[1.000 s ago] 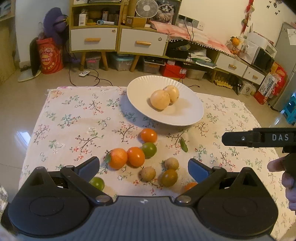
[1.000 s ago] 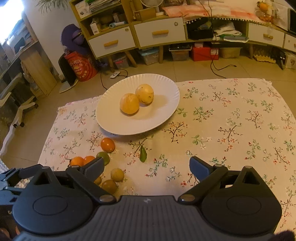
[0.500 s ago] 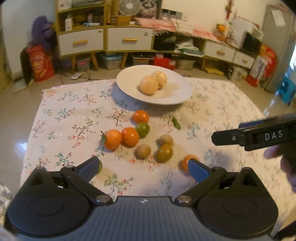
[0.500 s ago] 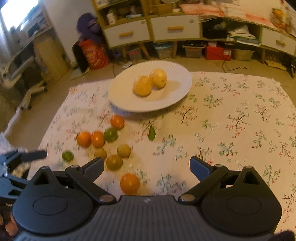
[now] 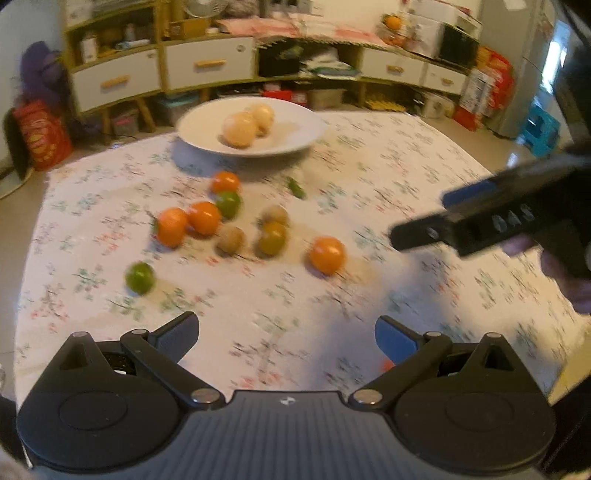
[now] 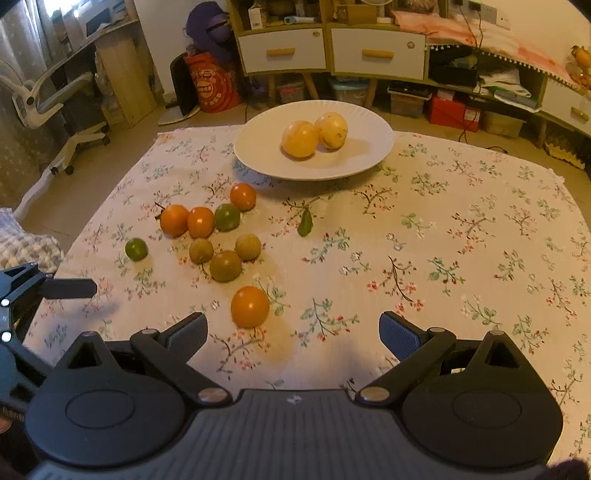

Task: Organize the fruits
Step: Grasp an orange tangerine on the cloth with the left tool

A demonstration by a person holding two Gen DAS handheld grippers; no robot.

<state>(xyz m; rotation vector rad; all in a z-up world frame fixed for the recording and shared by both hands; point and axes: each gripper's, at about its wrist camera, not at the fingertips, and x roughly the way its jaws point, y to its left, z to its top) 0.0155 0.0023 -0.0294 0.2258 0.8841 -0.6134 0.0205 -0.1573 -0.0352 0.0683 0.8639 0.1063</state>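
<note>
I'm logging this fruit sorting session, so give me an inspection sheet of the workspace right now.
Surface: floral tablecloth, flat.
Job's things: white plate holding two yellow fruits; nine loose fruits on the cloth, nearest an orange one, farthest left a green one.
Clutter: one green leaf.
Grippers: left claw open, empty; right claw open, empty.
Cables: cords by the cabinet.
Surroundings: drawer cabinet, office chair, red bag.
</note>
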